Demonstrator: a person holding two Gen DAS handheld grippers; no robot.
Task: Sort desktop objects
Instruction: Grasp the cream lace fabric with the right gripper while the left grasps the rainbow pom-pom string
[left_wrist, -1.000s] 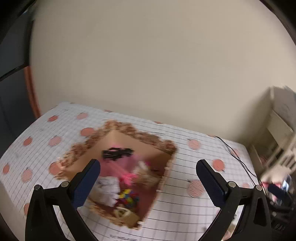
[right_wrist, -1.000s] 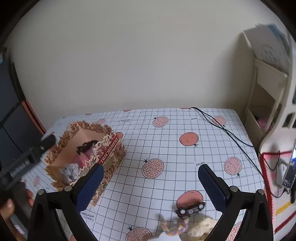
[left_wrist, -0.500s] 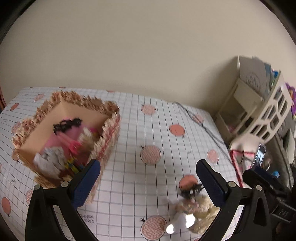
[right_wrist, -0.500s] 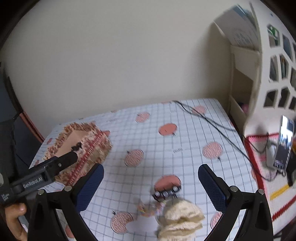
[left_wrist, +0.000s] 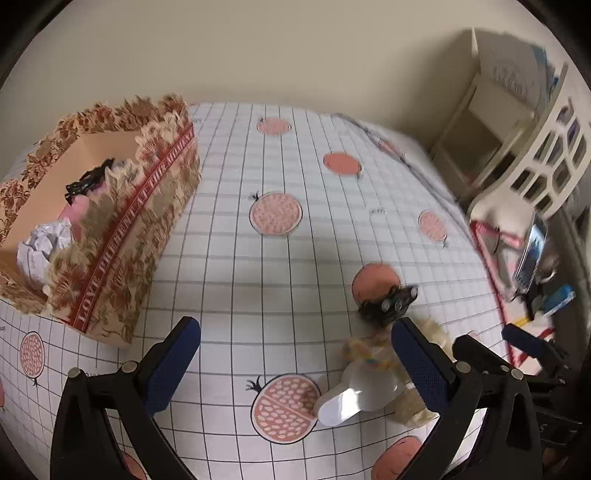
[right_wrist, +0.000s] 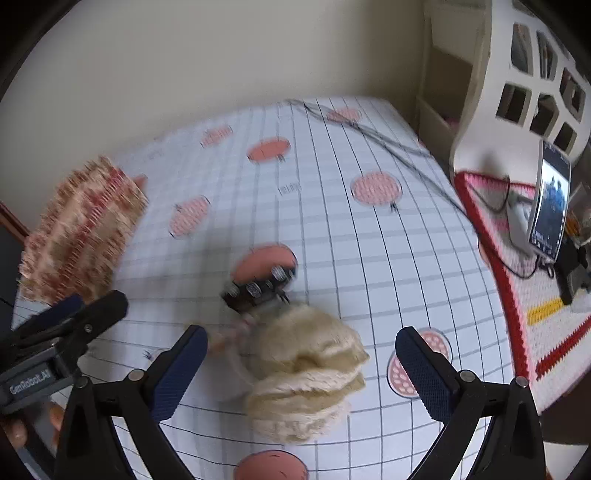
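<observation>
A floral cardboard box (left_wrist: 122, 240) stands at the left of the gridded tablecloth, holding crumpled paper (left_wrist: 44, 243), a black item and pink things; it also shows blurred in the right wrist view (right_wrist: 81, 229). A cream fluffy cloth (right_wrist: 306, 373), a dark toy car (right_wrist: 258, 288) and a small coloured item (left_wrist: 365, 354) lie together on the cloth; a white object (left_wrist: 354, 395) lies with them. My left gripper (left_wrist: 295, 365) is open and empty just left of this pile. My right gripper (right_wrist: 299, 373) is open, its fingers either side of the fluffy cloth.
A white lattice shelf unit (right_wrist: 517, 85) stands at the right edge with a phone (right_wrist: 550, 206) propped on a red and white crocheted mat (right_wrist: 517, 280). A black cable (right_wrist: 388, 147) runs across the far right of the tablecloth. A wall lies behind.
Both grippers have swung right and down, away from the box and toward the pile of small objects. The fluffy cloth now sits between the right gripper's fingers. Both stay open.
</observation>
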